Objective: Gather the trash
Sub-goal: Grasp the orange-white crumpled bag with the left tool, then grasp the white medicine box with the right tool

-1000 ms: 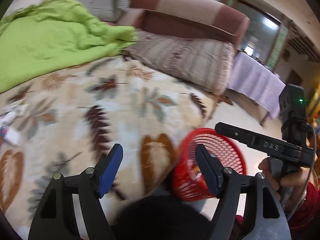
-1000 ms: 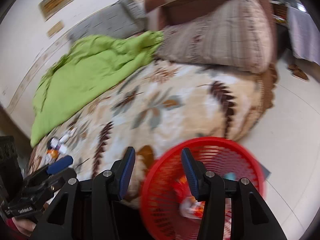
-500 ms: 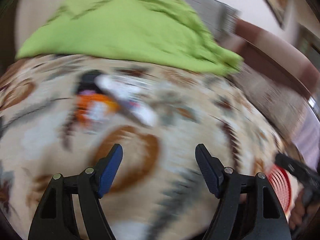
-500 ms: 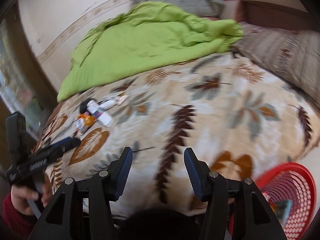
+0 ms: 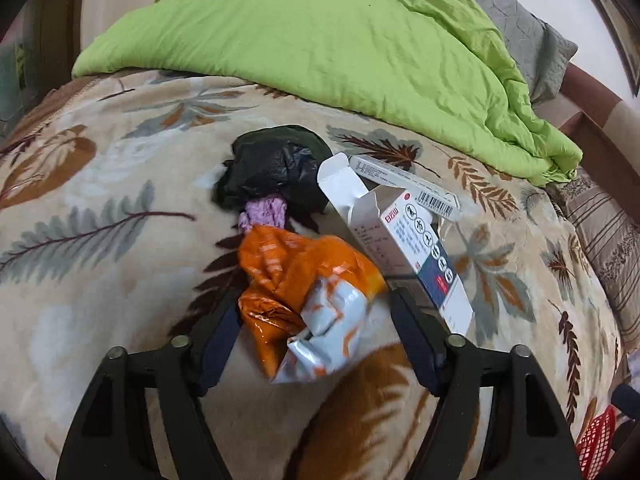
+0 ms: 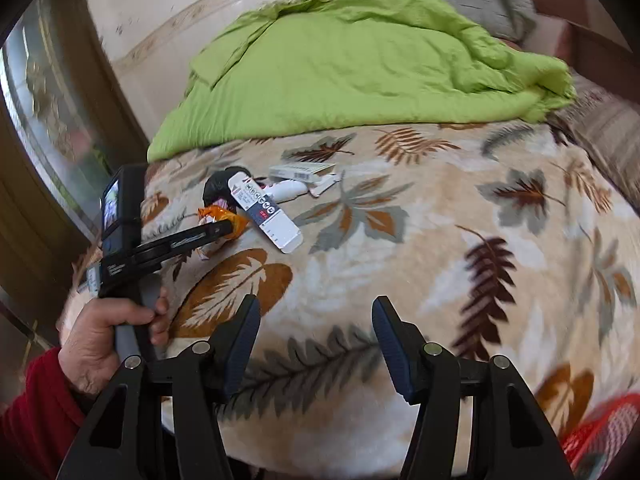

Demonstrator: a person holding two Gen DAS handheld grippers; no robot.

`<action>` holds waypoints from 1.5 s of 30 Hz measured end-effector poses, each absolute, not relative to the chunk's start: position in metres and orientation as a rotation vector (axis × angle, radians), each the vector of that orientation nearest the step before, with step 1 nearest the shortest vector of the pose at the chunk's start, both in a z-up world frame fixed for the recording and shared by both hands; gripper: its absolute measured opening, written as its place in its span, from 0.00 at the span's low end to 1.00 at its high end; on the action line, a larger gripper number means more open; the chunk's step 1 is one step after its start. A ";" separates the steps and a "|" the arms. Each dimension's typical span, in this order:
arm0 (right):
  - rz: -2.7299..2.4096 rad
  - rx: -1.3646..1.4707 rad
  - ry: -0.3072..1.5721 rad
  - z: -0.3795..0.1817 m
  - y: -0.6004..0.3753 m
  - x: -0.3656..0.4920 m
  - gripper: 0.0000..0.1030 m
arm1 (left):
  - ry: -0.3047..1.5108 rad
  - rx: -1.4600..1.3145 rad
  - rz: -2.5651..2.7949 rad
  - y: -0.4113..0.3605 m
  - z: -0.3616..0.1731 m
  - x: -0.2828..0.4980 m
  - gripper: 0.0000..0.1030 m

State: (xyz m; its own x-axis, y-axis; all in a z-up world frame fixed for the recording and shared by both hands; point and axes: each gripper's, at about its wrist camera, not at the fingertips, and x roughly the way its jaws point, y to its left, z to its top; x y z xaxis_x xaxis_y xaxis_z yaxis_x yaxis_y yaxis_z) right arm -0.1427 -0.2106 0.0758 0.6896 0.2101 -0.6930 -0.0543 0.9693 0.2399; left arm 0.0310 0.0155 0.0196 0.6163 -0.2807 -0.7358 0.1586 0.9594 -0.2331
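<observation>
A crumpled orange-and-silver wrapper [image 5: 304, 280] lies on the leaf-patterned blanket [image 5: 120, 280] between the fingers of my left gripper [image 5: 316, 320]. Its jaws are closing around the wrapper, and the pads stand at its sides without a clear squeeze. Just beyond lie a black plastic bag [image 5: 268, 168], a purple scrap [image 5: 266, 212], an opened white carton [image 5: 416, 248] and a flat box [image 5: 404, 184]. In the right wrist view a hand [image 6: 104, 332] holds the left gripper [image 6: 224, 228] at the pile. My right gripper [image 6: 316, 336] hangs over bare blanket, its jaws opening with nothing between them.
A green quilt [image 5: 340, 40] is heaped behind the trash, with a grey pillow [image 5: 532, 36] beyond it. A striped pillow [image 5: 608, 240] lies at the right. The red mesh basket [image 6: 600, 428] stands off the bed's near right corner. A window frame [image 6: 48, 140] runs along the left.
Both grippers swung left, away from the red basket and towards the trash pile. The left jaws now straddle the orange wrapper and stand narrower. The right jaws stand wider.
</observation>
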 end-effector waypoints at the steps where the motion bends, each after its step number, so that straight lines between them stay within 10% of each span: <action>1: 0.160 0.194 0.801 0.075 -0.206 -0.134 0.61 | 0.873 -0.146 -0.257 0.016 0.019 0.032 0.60; 19: 0.286 -0.178 0.858 0.014 -0.108 0.037 0.62 | 0.696 -0.080 -0.153 0.065 0.057 0.008 0.54; 21: 0.257 -0.174 0.852 0.009 -0.105 0.041 0.41 | 0.690 -0.067 -0.152 0.065 0.057 0.007 0.54; 45: 0.086 0.124 0.691 0.052 -0.168 -0.039 0.41 | 0.595 0.113 -0.135 0.016 0.064 -0.016 0.54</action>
State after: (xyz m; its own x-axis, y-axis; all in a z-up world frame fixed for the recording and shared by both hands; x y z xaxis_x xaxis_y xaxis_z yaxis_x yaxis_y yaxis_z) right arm -0.0392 -0.1678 0.0517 0.7674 0.1207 -0.6298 -0.0381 0.9890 0.1430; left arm -0.0157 0.0157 0.0643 0.8198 -0.0940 -0.5649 0.1588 0.9851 0.0666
